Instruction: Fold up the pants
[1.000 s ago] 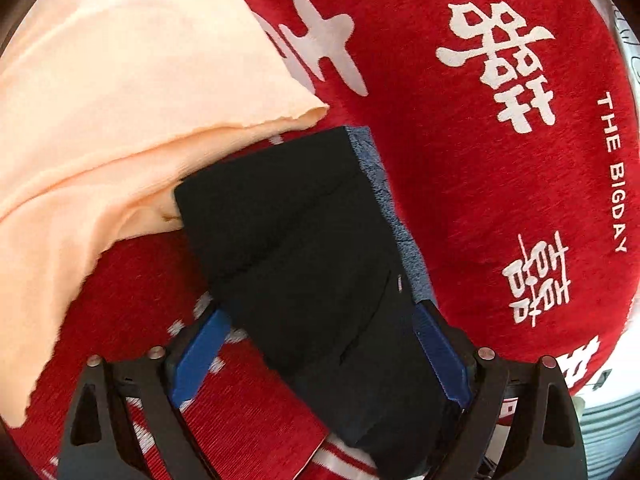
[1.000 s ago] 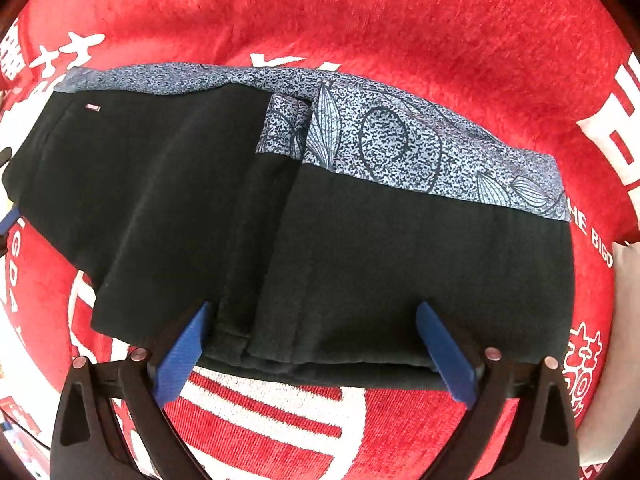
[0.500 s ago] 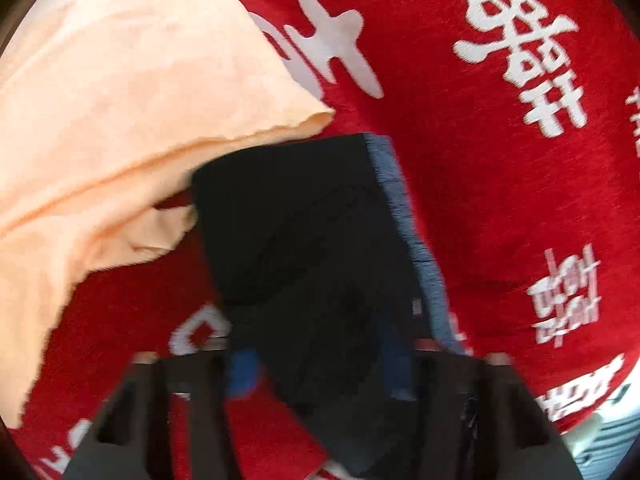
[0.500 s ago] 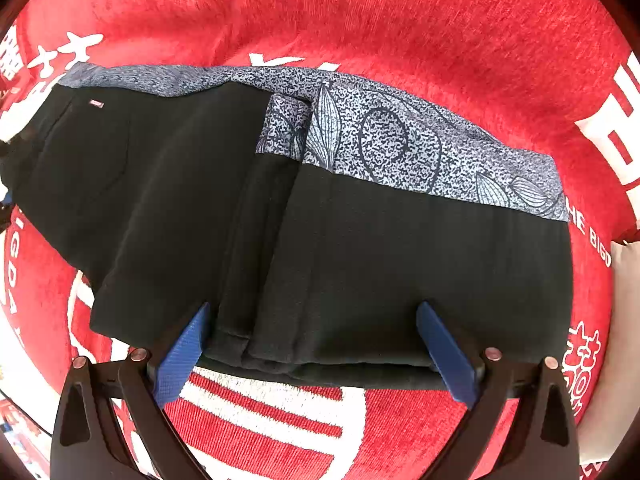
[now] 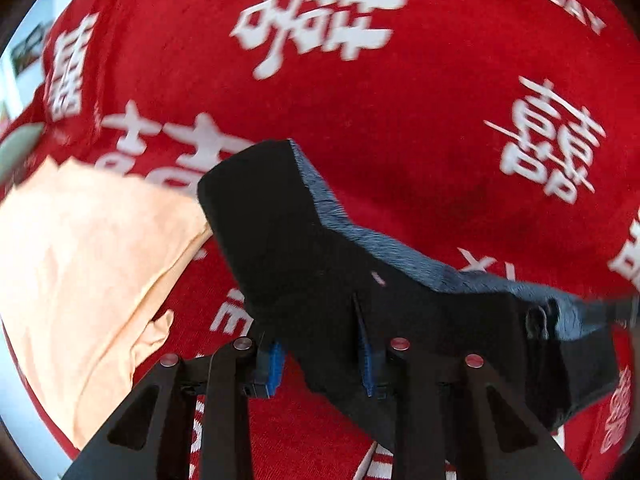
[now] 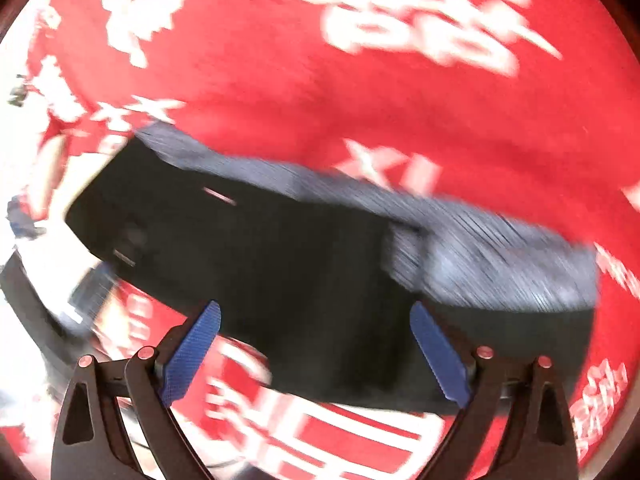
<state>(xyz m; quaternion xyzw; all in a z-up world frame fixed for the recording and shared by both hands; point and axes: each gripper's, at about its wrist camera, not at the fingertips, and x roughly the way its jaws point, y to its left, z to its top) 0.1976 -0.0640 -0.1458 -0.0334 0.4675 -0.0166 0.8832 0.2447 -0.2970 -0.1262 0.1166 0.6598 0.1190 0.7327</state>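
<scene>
A peach cloth lies at my left on the red printed cover. My left tongs are pinched narrow on the black pants, near their grey patterned waistband. My right tongs gape wide around the pants' lower edge.

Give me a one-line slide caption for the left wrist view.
Left gripper pinches the edge of the folded black pants on a red blanket, peach cloth alongside.

Red cloth with white characters, peach garment, possibly a towel
</scene>
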